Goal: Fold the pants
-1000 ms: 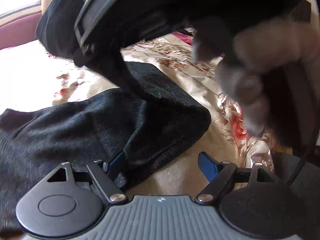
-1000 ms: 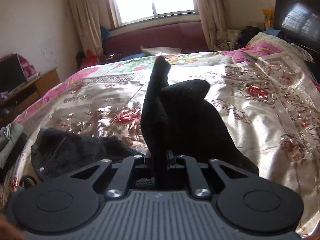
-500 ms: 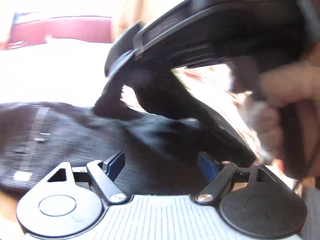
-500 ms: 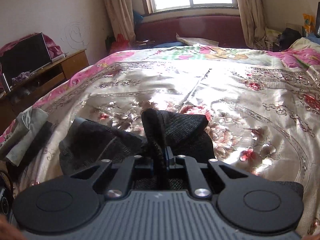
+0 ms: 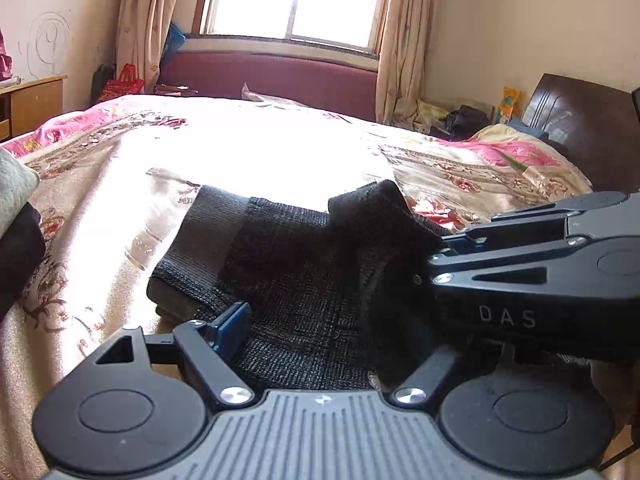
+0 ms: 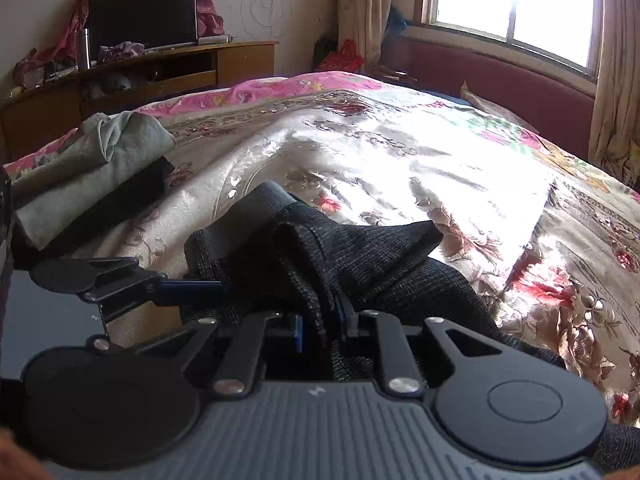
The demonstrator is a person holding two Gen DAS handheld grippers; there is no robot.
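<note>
Dark grey pants (image 5: 296, 276) lie bunched and partly doubled over on the flowered bedspread (image 5: 100, 220). My left gripper (image 5: 320, 320) hovers low over their near edge, open, with cloth under it but none pinched; only its left blue pad (image 5: 234, 326) shows. My right gripper (image 5: 442, 248) reaches in from the right. In the right wrist view a raised fold of the pants (image 6: 360, 256) stands between the jaws of my right gripper (image 6: 320, 320), which are opening while the pads still touch the cloth. The left gripper (image 6: 200, 286) sits just left of that fold.
A stack of folded clothes (image 6: 88, 168), grey-green on black, lies at the bed's left edge. A wooden TV cabinet (image 6: 160, 68) stands beyond it. A red window bench (image 5: 272, 76) runs along the far side, and a dark headboard (image 5: 580, 120) is at the right.
The right gripper has swung left and lowered the lifted part of the pants onto the rest of them. The left gripper has swept alongside, still open, and both views turned.
</note>
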